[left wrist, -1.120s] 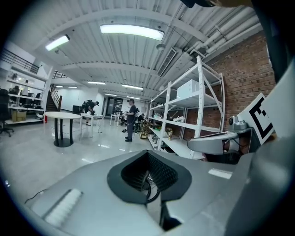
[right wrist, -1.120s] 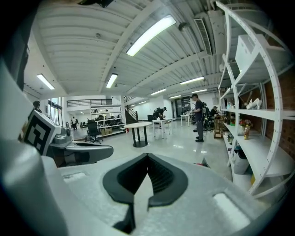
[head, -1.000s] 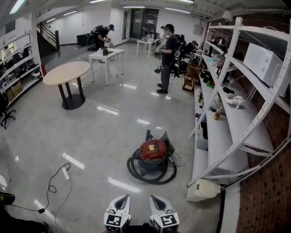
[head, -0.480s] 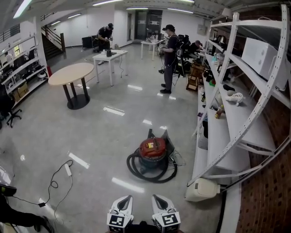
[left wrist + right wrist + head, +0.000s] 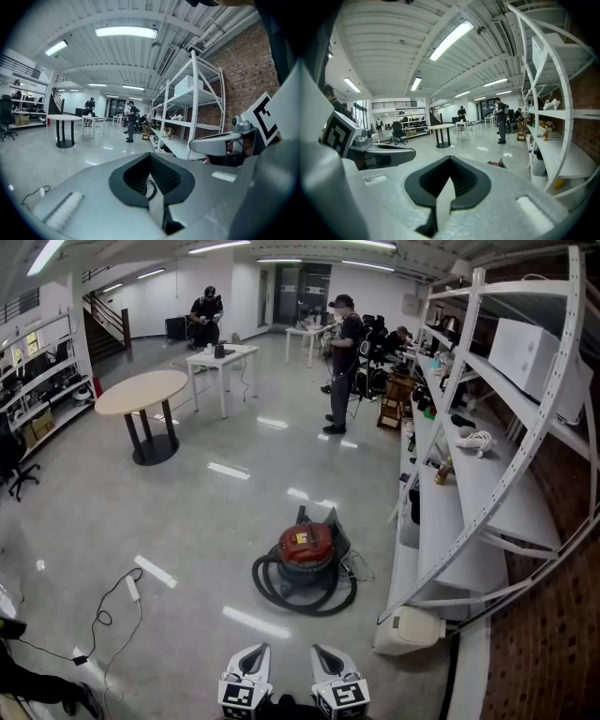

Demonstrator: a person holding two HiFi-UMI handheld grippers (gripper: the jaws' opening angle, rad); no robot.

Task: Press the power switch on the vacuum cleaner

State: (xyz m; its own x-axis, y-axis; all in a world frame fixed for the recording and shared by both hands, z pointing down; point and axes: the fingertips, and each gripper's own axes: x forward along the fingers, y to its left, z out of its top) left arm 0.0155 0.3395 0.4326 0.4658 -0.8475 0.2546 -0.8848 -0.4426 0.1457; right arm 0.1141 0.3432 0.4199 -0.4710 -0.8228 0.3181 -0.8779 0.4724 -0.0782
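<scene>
The vacuum cleaner (image 5: 305, 552) stands on the floor (image 5: 187, 521) ahead of the person, just beside the foot of the white shelving (image 5: 450, 512). It has a red top and a dark body, and its black hose (image 5: 302, 596) lies coiled round its base. Both pairs of tongs are held low at the bottom edge of the head view, side by side and well apart from the machine. The left tongs (image 5: 255, 651) are closed with the dark pads meeting at the tip and nothing between them, as the left gripper view shows. The right tongs (image 5: 321, 651) are closed and empty in the same way in the right gripper view, where a sliver of the red top (image 5: 494, 163) shows beyond them on the floor. No switch can be made out on the vacuum cleaner at this range, only a pale label on its top, so whether it is on or off cannot be read. As things lie, the moment fits a walk up to the machine with the press to come, and equally a stand-off from it with the switch already pushed. A press from here would, I judge, call for closing the whole stretch of floor, stooping low, finding the switch on the housing and bringing one closed tip squarely down on it without snagging the hose. A white cable (image 5: 120, 610) trails on the floor to the left, clear of that path.
</scene>
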